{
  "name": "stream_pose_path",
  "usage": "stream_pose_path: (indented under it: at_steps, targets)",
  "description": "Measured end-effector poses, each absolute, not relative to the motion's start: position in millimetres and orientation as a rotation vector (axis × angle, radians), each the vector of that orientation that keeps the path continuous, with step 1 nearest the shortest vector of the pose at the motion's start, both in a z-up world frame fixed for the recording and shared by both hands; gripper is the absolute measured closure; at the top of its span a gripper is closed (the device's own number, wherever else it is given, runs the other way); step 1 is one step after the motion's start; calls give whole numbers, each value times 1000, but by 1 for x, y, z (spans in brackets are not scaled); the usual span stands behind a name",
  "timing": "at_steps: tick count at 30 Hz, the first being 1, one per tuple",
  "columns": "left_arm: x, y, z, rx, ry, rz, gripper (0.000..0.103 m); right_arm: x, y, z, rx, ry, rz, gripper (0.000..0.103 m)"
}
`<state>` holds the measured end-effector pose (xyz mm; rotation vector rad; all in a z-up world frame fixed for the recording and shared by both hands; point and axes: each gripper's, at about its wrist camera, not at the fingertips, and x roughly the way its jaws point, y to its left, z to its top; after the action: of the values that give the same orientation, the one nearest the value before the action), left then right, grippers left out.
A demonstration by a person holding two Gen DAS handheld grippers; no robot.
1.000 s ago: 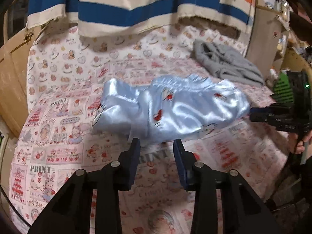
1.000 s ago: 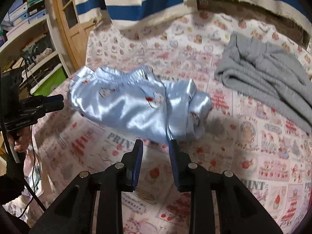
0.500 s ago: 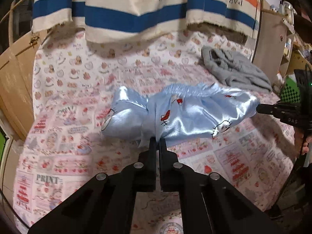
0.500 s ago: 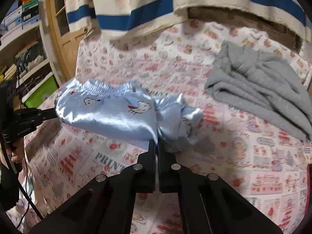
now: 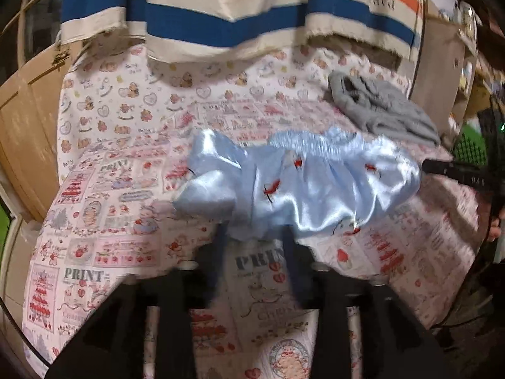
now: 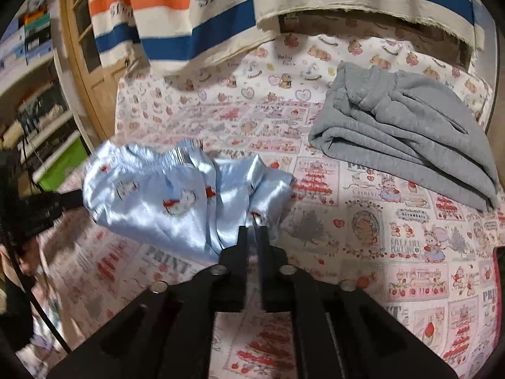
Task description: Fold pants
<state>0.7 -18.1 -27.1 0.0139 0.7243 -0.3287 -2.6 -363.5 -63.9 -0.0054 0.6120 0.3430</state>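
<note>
Shiny light-blue satin pants (image 5: 303, 186) with small red and white prints lie bunched on the printed bed sheet (image 5: 104, 208). My left gripper (image 5: 252, 237) is open, its blurred fingers either side of the pants' near hem. My right gripper (image 6: 252, 230) is shut on the pants (image 6: 164, 199) at their near edge and holds the cloth a little off the sheet. The elastic waistband (image 5: 309, 140) is on the far side. Each gripper shows in the other's view, the right one at the pants' right end (image 5: 454, 170).
A crumpled grey garment (image 6: 404, 132) lies at the back right of the bed. A striped cloth in blue, orange and cream (image 6: 221, 9) hangs behind. A wooden door (image 5: 28, 120) is left, shelves and a green bin (image 6: 60, 167) beside the bed.
Both grippers shut on the pants' near edge half a second ago. Now the left gripper has opened again and let go; the right stays shut, with the pants lifted and bunched more.
</note>
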Motion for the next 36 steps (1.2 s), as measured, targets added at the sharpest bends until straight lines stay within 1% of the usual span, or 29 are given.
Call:
stream_pose_path:
  at_steps: [1,2,4,6,7,8,9,12,14,18,21,22,24,26,28,30,32,34,36]
  targets:
    - [0,-16,-23,6,709,-325,52,-3,-365,-62,3,601,336,51]
    - [-2,-13,-19,0,697,-319,48,-5,-366,-59,8,585,330,37]
    - [-3,-6,-12,-28,681,-306,23,-6,-367,-56,18,564,321,34]
    - [0,2,-8,-83,675,-301,14,-4,-369,-56,55,574,332,26]
    - [3,5,-9,-110,683,-303,10,-1,-371,-57,81,579,339,14]
    - [7,8,-10,-140,699,-307,8,2,-374,-59,131,584,350,11]
    - [13,11,-13,-174,720,-314,6,5,-375,-61,160,592,355,11]
    - [32,11,-27,-260,808,-359,6,19,-378,-70,265,654,384,11]
    - [42,9,-35,-306,849,-386,6,25,-376,-74,283,680,390,11]
    - [51,2,-41,-340,857,-415,6,33,-367,-77,260,700,403,11]
    - [58,0,-45,-355,868,-408,9,36,-360,-78,246,714,418,11]
    - [59,1,-46,-364,867,-398,19,38,-359,-79,246,718,423,11]
    - [63,2,-49,-381,876,-367,32,41,-358,-81,253,735,435,11]
    - [64,4,-49,-392,864,-371,33,45,-357,-84,263,751,451,11]
    - [65,4,-50,-413,863,-391,38,46,-355,-84,260,742,452,11]
    - [65,2,-51,-425,863,-408,38,48,-353,-83,260,745,463,11]
    - [65,-2,-51,-420,855,-414,42,50,-350,-83,262,746,474,11]
    - [66,-7,-51,-412,851,-424,55,52,-346,-83,254,745,482,11]
    - [67,-13,-52,-388,845,-424,58,54,-342,-83,249,746,502,13]
